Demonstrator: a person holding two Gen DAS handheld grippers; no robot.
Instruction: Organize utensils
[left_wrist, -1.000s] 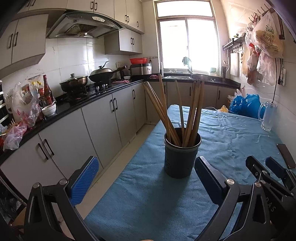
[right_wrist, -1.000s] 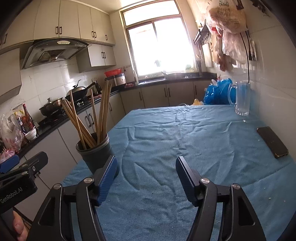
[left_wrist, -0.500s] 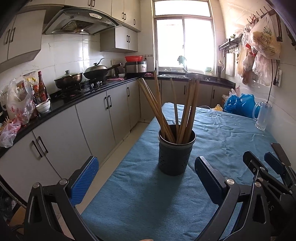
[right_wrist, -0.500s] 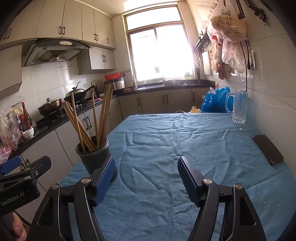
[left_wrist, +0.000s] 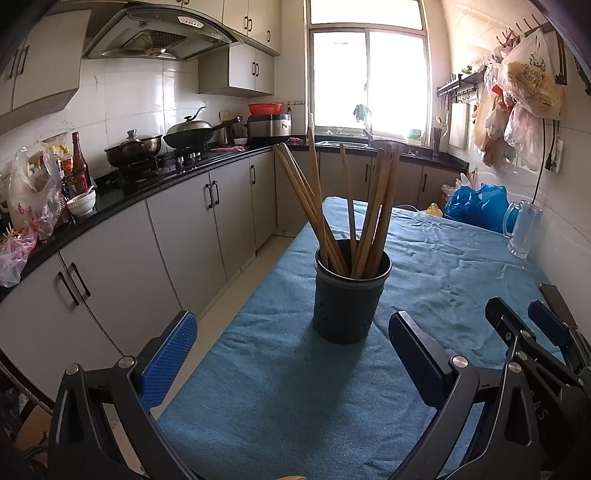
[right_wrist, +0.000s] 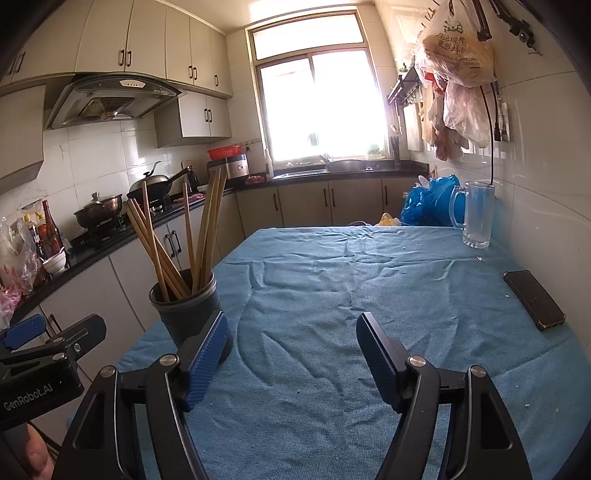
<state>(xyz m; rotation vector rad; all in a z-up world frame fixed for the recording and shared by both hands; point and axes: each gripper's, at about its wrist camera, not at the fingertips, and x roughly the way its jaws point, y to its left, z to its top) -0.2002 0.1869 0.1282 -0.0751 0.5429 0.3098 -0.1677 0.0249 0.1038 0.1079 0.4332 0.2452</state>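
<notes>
A dark round utensil holder (left_wrist: 349, 295) stands on the blue tablecloth (left_wrist: 295, 387) near the table's left edge, holding several long wooden chopsticks (left_wrist: 364, 218) upright and fanned out. My left gripper (left_wrist: 291, 339) is open and empty, just in front of the holder. My right gripper (right_wrist: 291, 339) is open and empty, to the right of the holder (right_wrist: 188, 310), whose chopsticks (right_wrist: 173, 240) show at left. The right gripper's fingers (left_wrist: 517, 328) show at the lower right of the left wrist view.
A black phone (right_wrist: 533, 299) lies at the table's right edge by the tiled wall. A glass mug (right_wrist: 476, 214) and blue bags (right_wrist: 428, 201) are at the far right. Kitchen cabinets and counter (left_wrist: 155, 184) run along the left, across a narrow floor gap.
Both grippers have pulled back and lowered slightly, so the holder sits a little farther away and higher in both views. Both stay open and empty.
</notes>
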